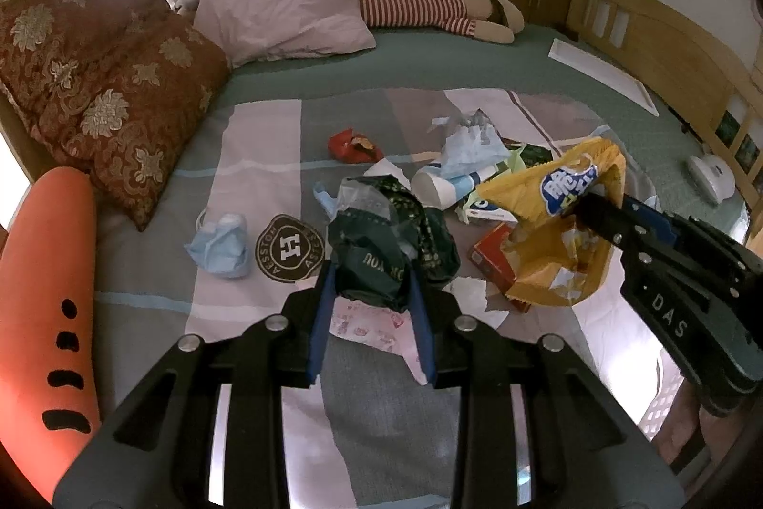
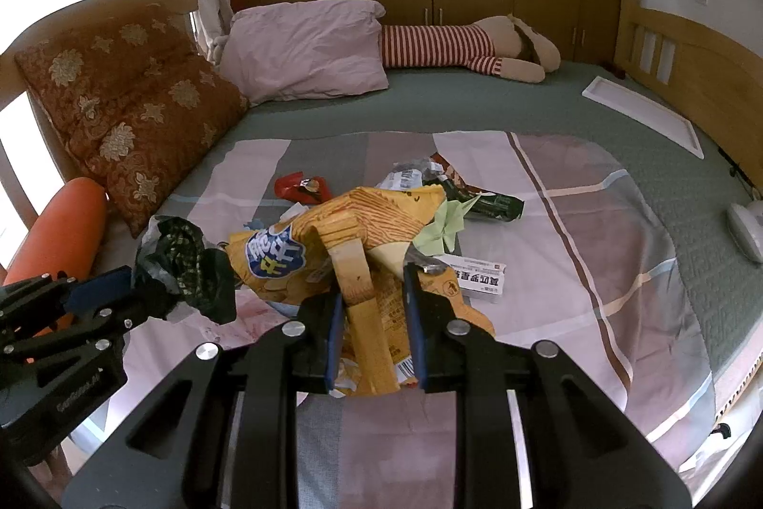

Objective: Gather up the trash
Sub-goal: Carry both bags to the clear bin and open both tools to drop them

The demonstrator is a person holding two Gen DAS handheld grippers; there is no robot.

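A pile of trash lies on a striped sheet on the bed. My left gripper is shut on a crumpled dark green plastic bag, also in the right wrist view as the dark bag in the left gripper. My right gripper is shut on a yellow chip bag and holds it above the pile; the left wrist view shows that gripper and the bag. Loose around them: a red wrapper, a blue crumpled mask, a round brown badge, a white cup, a red box.
A brocade cushion, a pink pillow and a striped plush toy lie at the far side. An orange bolster sits at the left edge. A white tray and a white device are on the right.
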